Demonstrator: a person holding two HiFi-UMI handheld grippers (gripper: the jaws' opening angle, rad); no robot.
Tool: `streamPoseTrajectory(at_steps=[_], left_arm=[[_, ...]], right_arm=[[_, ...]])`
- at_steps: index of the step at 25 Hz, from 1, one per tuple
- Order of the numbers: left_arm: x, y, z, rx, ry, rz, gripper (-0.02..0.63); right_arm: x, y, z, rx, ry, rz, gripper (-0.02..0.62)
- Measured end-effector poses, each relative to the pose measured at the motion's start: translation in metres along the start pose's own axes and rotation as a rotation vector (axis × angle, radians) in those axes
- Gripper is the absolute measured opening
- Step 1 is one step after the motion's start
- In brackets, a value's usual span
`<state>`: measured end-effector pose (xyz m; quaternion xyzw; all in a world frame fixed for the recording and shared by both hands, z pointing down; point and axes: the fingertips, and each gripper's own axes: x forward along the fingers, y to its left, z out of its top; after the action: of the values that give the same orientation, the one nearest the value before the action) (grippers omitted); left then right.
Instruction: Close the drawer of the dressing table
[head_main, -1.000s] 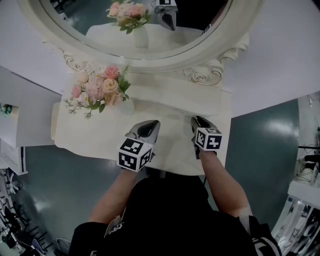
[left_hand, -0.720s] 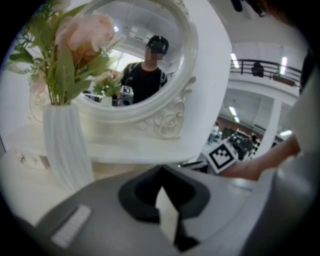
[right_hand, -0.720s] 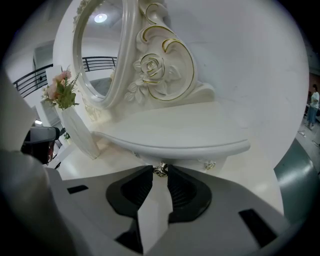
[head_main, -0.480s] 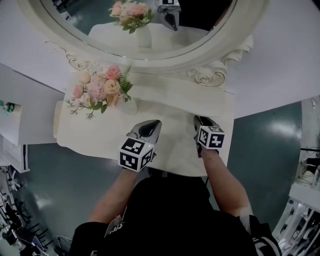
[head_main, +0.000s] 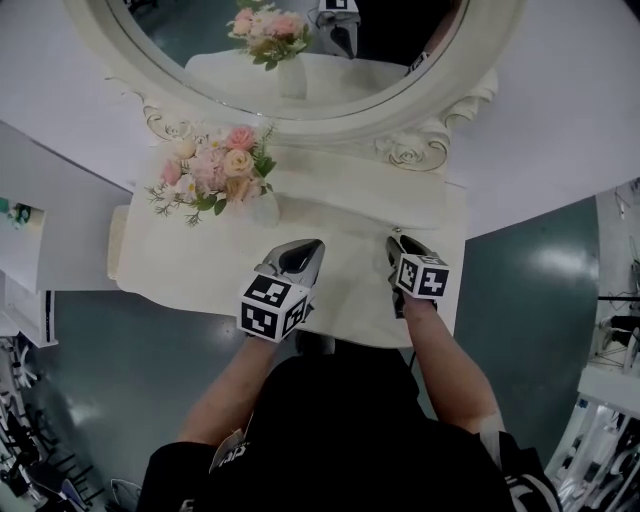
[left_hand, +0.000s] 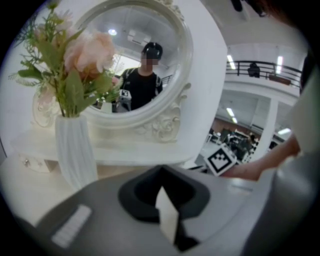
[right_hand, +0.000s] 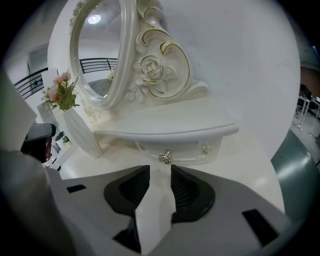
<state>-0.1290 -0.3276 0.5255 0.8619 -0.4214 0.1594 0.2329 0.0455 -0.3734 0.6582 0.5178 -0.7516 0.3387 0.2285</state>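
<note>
The small drawer (right_hand: 172, 150) is sitting at the back of the counter (head_main: 200, 262), tucked under the shelf (right_hand: 165, 125) that carries the oval mirror (head_main: 300, 40), toward the back right corner. In the right gripper view its front is lying back beneath the shelf's overhang. No dark gap is showing along its sides or top, and its round metal knob (right_hand: 165, 157) is pointing out toward the front edge. Judging from that, the push is looking done or very nearly done. Whether the drawer is seated fully home I cannot tell from this angle, and the head view is not showing it at all, since the shelf is covering it.

The right gripper (right_hand: 160, 172) is hovering over the right side of the counter, aimed at the knob but apart from it. Its fingers (right_hand: 186, 187) are standing a narrow way apart with only bare counter showing between them. The left gripper (head_main: 298, 256) is hanging over the middle of the front edge, with its fingers (left_hand: 140, 192) brought together at the tips and holding nothing. A white vase (head_main: 262, 208) of pink flowers (head_main: 215, 170) is standing near the back left.

What seems to be remaining is at most a last nudge on the drawer front.
</note>
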Motion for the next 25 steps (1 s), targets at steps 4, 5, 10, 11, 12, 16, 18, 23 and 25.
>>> streamPoseTrajectory(at_steps=[4, 5, 10, 11, 12, 16, 18, 23, 25], left_arm=[[-0.017, -0.008, 0.001, 0.023, -0.027, -0.017, 0.009], [-0.023, -0.010, 0.001, 0.030, -0.034, -0.022, 0.009], [-0.058, -0.021, -0.008, 0.056, -0.052, -0.035, 0.011], [-0.065, -0.023, -0.010, 0.057, -0.055, -0.038, 0.009], [-0.071, -0.024, -0.012, 0.058, -0.060, -0.041, 0.011], [-0.096, -0.029, -0.013, 0.075, -0.083, -0.049, 0.009], [-0.105, -0.030, -0.012, 0.082, -0.100, -0.046, 0.011], [-0.114, -0.031, -0.009, 0.074, -0.136, -0.044, 0.009], [-0.115, -0.033, -0.009, 0.073, -0.140, -0.043, 0.011]], right_arm=[[-0.019, 0.008, -0.002, 0.003, -0.038, -0.013, 0.117], [-0.025, 0.012, -0.001, 0.005, -0.052, -0.012, 0.114], [-0.059, 0.035, -0.003, 0.007, -0.125, -0.012, 0.106], [-0.066, 0.040, -0.004, 0.005, -0.135, -0.014, 0.104], [-0.072, 0.044, -0.007, 0.002, -0.142, -0.017, 0.101], [-0.096, 0.060, -0.019, -0.007, -0.153, -0.023, 0.094], [-0.106, 0.066, -0.024, -0.011, -0.154, -0.022, 0.091], [-0.127, 0.068, -0.024, -0.013, -0.179, -0.026, 0.083], [-0.134, 0.067, -0.022, -0.009, -0.190, -0.021, 0.078]])
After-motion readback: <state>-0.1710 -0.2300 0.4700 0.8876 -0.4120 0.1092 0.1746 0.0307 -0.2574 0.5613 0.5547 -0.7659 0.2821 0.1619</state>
